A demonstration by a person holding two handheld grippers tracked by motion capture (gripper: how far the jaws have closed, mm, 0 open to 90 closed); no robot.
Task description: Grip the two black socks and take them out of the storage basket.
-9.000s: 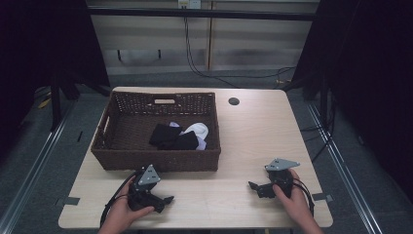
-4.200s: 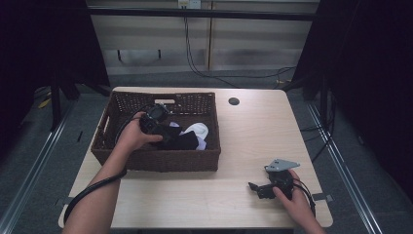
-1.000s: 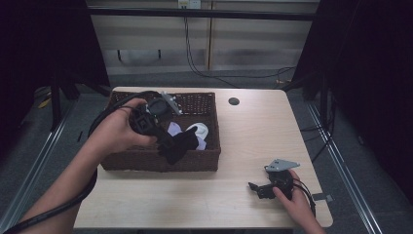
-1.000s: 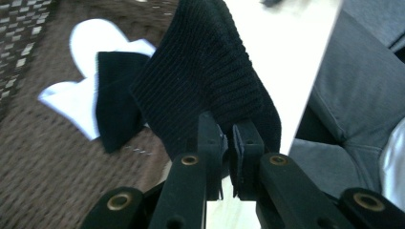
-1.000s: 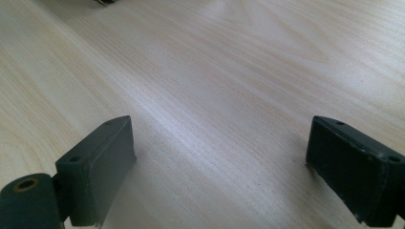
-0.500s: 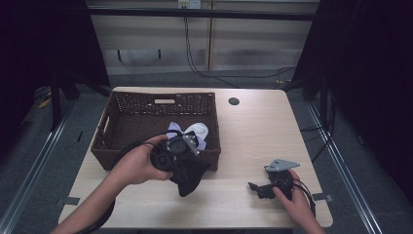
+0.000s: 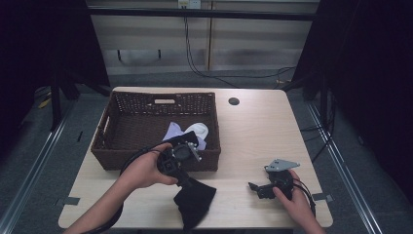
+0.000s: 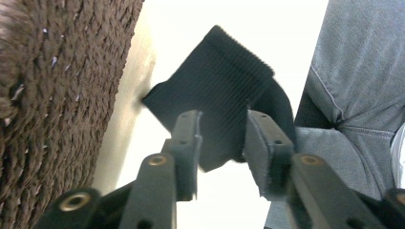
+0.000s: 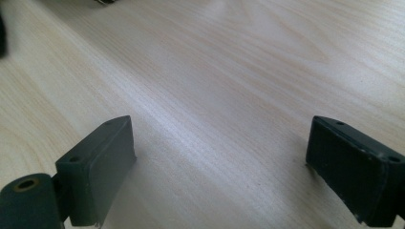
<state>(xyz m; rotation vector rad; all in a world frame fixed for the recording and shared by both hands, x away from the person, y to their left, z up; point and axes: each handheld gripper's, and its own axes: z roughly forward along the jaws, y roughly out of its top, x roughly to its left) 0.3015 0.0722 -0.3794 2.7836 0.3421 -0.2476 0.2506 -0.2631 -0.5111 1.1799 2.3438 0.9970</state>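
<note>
A black sock [image 7: 195,200] lies crumpled on the table's near edge, just in front of the wicker basket [image 7: 112,158]. My left gripper [image 7: 187,180] points down at it from the basket's front wall. In the left gripper view the ribbed black sock [image 8: 224,90] lies just past the left gripper [image 8: 222,121]. Its jaws have just been opening, and the pads stand apart from the fabric. My right gripper [image 7: 254,186] rests on the table at the front right. In its own view, the right gripper [image 9: 219,138] stands open over bare wood.
In the basket lie a white sock [image 7: 198,130] and a lavender sock [image 7: 173,131]. A round cable hole [image 7: 234,101] sits at the table's back. The person's trouser leg [image 8: 363,71] shows beyond the table edge.
The left gripper came down from above the basket to the table in front of it, bringing the black sock. Its jaws have parted and the sock now lies on the table. The right gripper kept still.
</note>
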